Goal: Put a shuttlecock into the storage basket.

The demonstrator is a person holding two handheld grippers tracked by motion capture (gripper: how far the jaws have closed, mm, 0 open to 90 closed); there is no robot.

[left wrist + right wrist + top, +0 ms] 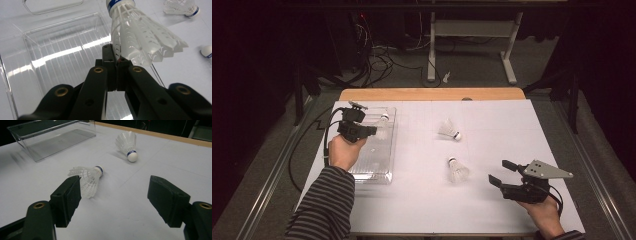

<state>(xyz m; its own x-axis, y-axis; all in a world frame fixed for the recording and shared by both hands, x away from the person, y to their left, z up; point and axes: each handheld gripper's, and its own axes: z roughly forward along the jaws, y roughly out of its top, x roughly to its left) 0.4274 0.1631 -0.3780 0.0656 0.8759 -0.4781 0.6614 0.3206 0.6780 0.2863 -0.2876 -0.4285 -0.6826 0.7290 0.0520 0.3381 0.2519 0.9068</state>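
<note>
My left gripper (371, 131) hovers over the clear plastic box (387, 150) at the table's left, shut on the feather skirt of a white shuttlecock (140, 37), whose cork end (384, 118) points away from me. In the left gripper view the jaws pinch the skirt's edge over the box floor (62, 50). Two more white shuttlecocks lie on the white table cover: one (449, 130) mid-table, one (457, 170) nearer me. My right gripper (503, 172) rests at the front right, open, jaws aimed at the nearer shuttlecock (87, 178), the other shuttlecock (127, 143) beyond.
The white cover (492, 210) spans most of the wooden table (432, 94). The box (50, 137) lies across the table from my right gripper. Past the table's far edge stand a white desk frame (472, 40), cables and another shuttlecock on the floor.
</note>
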